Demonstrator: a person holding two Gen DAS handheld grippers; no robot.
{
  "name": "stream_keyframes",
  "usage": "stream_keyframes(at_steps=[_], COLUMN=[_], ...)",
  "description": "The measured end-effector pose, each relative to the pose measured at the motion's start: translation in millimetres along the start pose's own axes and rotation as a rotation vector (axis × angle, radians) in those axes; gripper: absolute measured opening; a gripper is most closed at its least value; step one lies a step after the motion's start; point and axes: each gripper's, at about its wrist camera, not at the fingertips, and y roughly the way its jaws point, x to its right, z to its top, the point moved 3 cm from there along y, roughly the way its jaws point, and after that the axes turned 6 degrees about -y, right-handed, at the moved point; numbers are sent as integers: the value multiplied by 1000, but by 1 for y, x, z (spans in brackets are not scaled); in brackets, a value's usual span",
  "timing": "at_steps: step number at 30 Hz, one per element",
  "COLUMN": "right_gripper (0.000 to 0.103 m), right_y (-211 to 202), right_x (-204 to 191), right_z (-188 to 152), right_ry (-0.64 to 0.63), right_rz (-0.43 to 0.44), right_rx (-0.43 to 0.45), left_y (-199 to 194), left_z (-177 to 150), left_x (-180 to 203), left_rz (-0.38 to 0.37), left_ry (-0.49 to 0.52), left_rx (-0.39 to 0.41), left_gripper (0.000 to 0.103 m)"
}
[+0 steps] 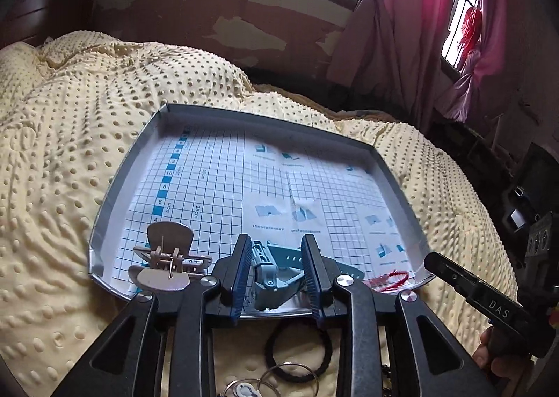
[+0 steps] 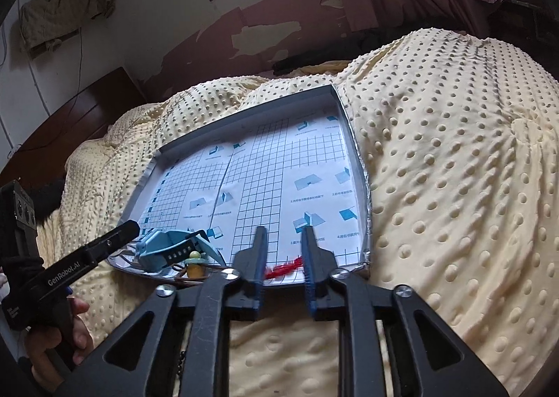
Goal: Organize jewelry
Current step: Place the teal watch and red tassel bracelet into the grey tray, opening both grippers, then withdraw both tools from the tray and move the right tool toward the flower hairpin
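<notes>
A silver-rimmed tray (image 1: 115, 180) lined with grid paper lies on the bed. My left gripper (image 1: 276, 241) hovers over its near edge, open, with a grey-blue watch (image 1: 267, 267) lying between its fingers. I cannot tell whether the pads touch the watch. A beige hair claw clip (image 1: 167, 254) sits in the tray just left of it. My right gripper (image 2: 283, 233) is open over the tray's (image 2: 360, 166) near right corner, with a red string piece (image 2: 284, 267) between its fingers. The watch (image 2: 171, 247) and a small wooden figure (image 2: 195, 264) lie to its left.
On the yellow dotted blanket (image 1: 63, 152) in front of the tray lie a black hair tie (image 1: 270, 351), metal key rings (image 1: 290, 374) and dark beads (image 1: 386, 379). A hand (image 2: 52, 334) holds the left gripper's handle. A wall and pink curtains (image 1: 401, 30) stand behind the bed.
</notes>
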Motion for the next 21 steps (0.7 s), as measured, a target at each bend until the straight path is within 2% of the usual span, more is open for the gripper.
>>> stream_keyframes(at_steps=[2,4,5,6,8,10,15,17,21], right_gripper=[30,40,48,54,62,70,97,102,102], right_y=[-11,-26,-34,-45,-66,-88,-139,-160,-192], right_x=[-1,-4,-6,-10,-17,-23,-37,-44,-60], right_z=[1,0,-1,-2,-4,-8,-24,-33,-54], right_ry=[-10,-30,-44,-64,-105,-139,-192,-228,-293], right_rz=[2,-1,-3,-7,-8,0,31,36,32], right_rx=[27,49,63,81,118,152,243,283,345], left_y=[-11,-25,-32,-40,-59,-77,-129,-147,-182], left_z=[1,-1,-2,-4,-8,-12,-33,-43,-63], left_x=[2,5,7,8,12,15,20,21,18], left_rz=[-8,-22,-29,-37,-53,-70,-126,-125,-106], left_ry=[4,14,22,27,48,62,115,136,162], left_rx=[16,39,50,66,103,129,213,247,297], left_gripper=[39,58,74,81,88,102,103,103,103])
